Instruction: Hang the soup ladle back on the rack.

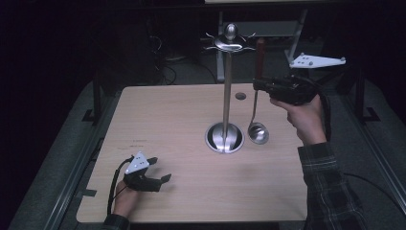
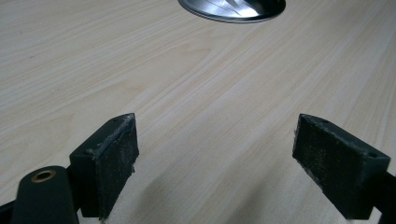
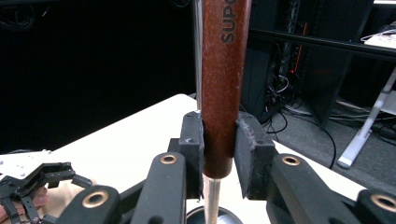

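Jaws clamped on ladle [image 3: 223, 88] handle

The table [image 1: 182, 191] is showing pale wood with a fine straight grain. The ladle [image 1: 257, 132] is gleaming silver at bowl and stem, and its handle is showing speckled reddish brown with dark lettering. The stand [image 1: 225, 136] beside it is shining polished silver from base to knob. Both the left hand-held gripper [image 1: 160, 170] and the right hand-held gripper [image 3: 219, 156] are looking matte black, with brass-coloured rivets, each carrying a white plate. The person's sleeve [image 1: 330, 191] is wearing dark plaid with thin pale lines.
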Demonstrator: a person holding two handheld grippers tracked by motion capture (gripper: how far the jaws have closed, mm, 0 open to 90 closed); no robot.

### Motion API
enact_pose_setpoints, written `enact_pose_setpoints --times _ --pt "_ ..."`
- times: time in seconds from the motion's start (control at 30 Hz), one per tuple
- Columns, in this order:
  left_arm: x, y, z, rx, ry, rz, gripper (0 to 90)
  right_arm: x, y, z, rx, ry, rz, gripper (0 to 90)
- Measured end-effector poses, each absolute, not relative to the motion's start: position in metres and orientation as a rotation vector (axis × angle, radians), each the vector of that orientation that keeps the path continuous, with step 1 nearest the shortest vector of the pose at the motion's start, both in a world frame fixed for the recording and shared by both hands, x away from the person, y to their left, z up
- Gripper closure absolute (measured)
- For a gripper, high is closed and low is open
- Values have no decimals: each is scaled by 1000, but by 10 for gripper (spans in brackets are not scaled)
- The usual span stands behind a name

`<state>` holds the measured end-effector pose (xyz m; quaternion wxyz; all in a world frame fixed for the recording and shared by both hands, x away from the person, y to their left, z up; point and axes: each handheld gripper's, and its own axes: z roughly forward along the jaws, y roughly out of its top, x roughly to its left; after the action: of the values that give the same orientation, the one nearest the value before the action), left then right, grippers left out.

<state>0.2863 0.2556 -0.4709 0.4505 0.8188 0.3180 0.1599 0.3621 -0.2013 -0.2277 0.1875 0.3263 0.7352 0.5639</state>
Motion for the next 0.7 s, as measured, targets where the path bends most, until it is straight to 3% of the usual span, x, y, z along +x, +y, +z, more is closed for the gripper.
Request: enact_pose_setpoints --times 0.7 --pt "286 255 -471 2029 784 394 140 375 -185 -228 907 2101 1579 739"
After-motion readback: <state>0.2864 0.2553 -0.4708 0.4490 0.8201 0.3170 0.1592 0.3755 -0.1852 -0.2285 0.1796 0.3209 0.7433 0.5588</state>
